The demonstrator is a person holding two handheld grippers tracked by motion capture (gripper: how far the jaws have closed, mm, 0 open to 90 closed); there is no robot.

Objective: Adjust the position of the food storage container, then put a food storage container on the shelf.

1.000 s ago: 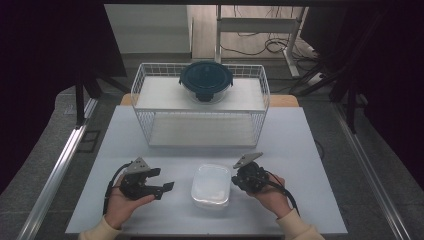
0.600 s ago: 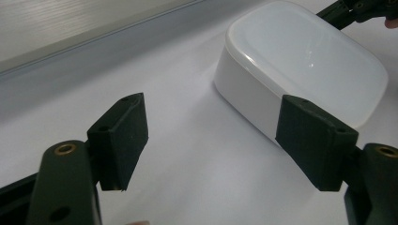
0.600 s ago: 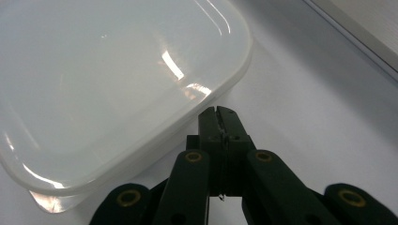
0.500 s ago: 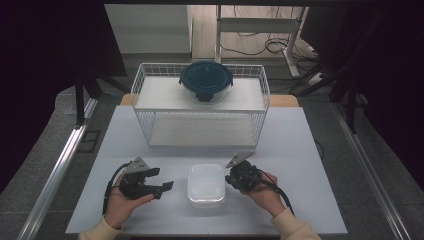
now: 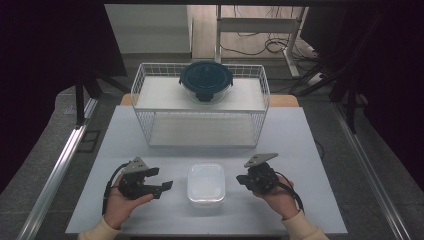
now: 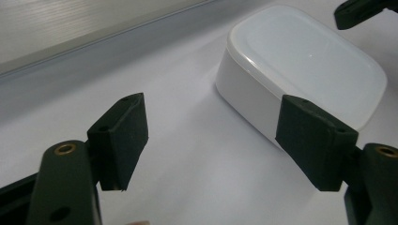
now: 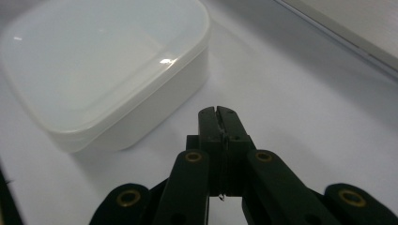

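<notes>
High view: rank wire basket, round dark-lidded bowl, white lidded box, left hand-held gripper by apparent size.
1. wire basket
2. round dark-lidded bowl
3. white lidded box and left hand-held gripper: they look too alike to rank. The bowl sits farther from the camera, so its true size may be understated.

Both handheld rigs are matte black plastic. The left black two-jaw claw (image 6: 211,136) has flat rectangular pads with small holes, plus brass-ringed pivot screws on the links behind them. The right black two-jaw claw (image 7: 219,115) has the same brass rings. Each carries a grey three-cornered plate (image 5: 261,159) and a black cable (image 5: 107,187). Cream sleeve cuffs (image 5: 300,225).
</notes>
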